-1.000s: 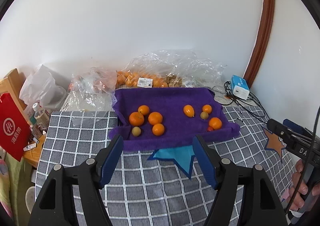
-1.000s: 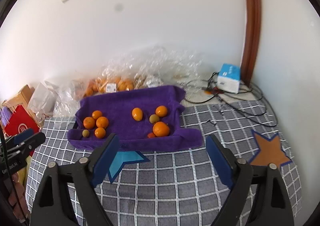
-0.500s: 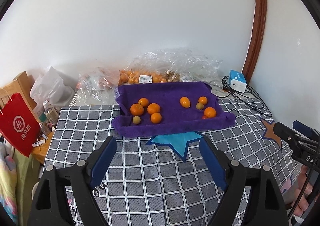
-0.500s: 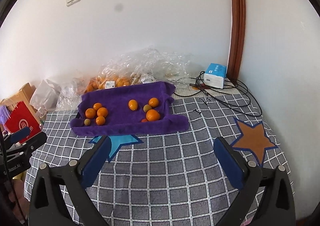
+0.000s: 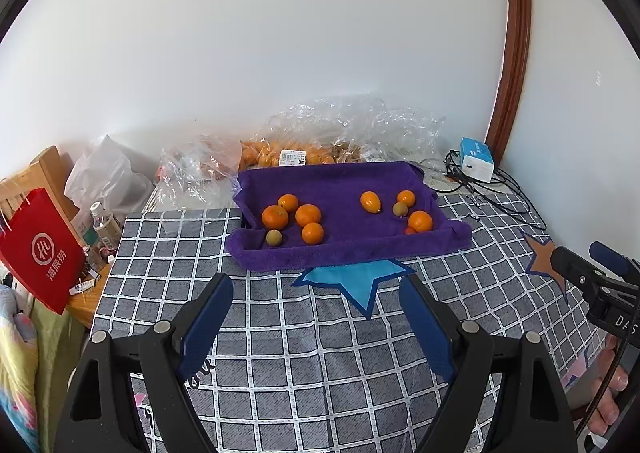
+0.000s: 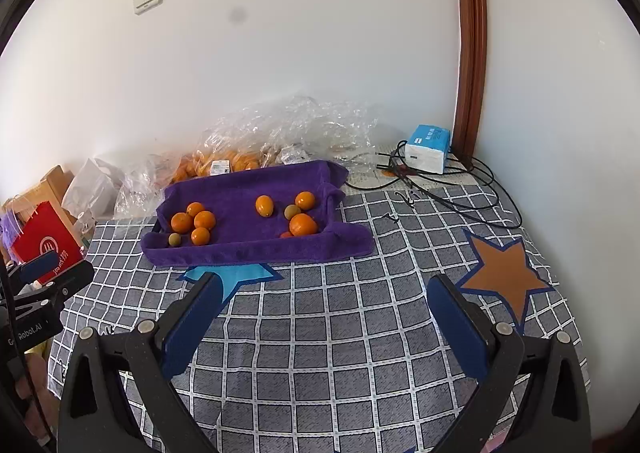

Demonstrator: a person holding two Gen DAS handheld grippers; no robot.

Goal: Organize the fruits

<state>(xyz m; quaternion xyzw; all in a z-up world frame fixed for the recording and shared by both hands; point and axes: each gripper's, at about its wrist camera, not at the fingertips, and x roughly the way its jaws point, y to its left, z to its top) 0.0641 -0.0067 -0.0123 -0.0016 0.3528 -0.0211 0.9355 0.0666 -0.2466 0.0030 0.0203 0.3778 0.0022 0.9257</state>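
Our left gripper [image 5: 316, 297] and right gripper [image 6: 324, 297] both hang wide apart and empty above the checked cloth [image 6: 340, 333], well short of the purple towel tray [image 5: 344, 249], where the oranges [image 5: 308, 215] lie in two loose groups with small greenish fruits [image 5: 274, 238]. We think the round fruit can roll away on the soft towel if a finger pushes it from one side. The small red fruit [image 5: 410, 230] is half hidden behind an orange, and the bagged fruit [image 5: 280, 155] behind is hard to make out.
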